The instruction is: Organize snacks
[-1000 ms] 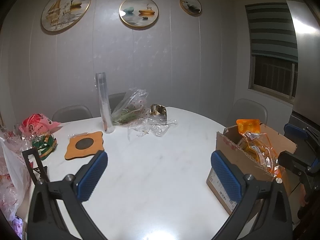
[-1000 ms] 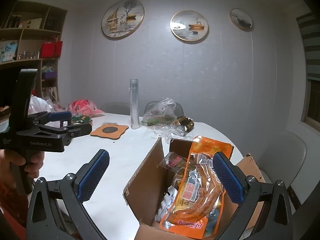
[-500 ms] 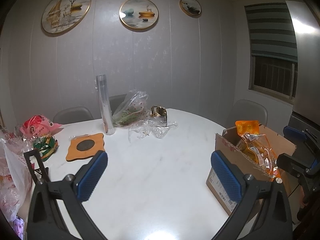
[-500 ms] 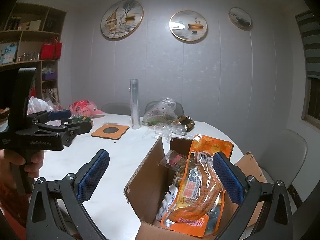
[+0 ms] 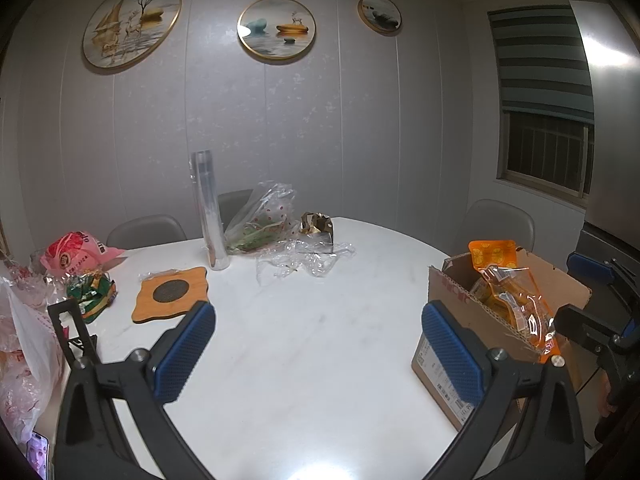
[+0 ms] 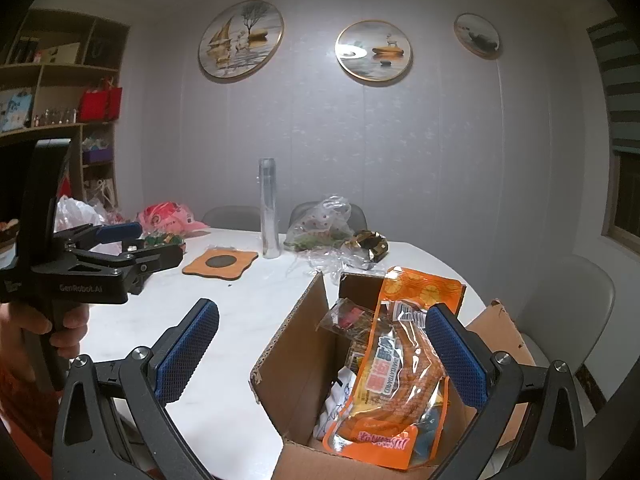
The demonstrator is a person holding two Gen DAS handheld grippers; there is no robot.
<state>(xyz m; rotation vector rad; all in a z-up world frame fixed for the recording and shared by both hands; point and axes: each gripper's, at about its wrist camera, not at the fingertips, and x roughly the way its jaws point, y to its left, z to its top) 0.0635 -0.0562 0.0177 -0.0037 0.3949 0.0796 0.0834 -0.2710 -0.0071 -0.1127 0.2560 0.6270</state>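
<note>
At the far left edge of the white marble table point(image 5: 304, 344) lie a pink plastic snack bag point(image 5: 76, 254) and a small green wrapped snack point(image 5: 90, 294). My left gripper point(image 5: 318, 354) is spread wide and empty, aimed over bare table; the green snack is forward and left of it, clearly nearer to this hand. Its long axis seems to run left to right, but it is crumpled and dim. My right gripper point(image 6: 322, 354), also released, hovers over the brown cardboard box point(image 6: 296, 344), where an orange sausage packet point(image 6: 396, 368) stands leaning, its long axis upward.
</note>
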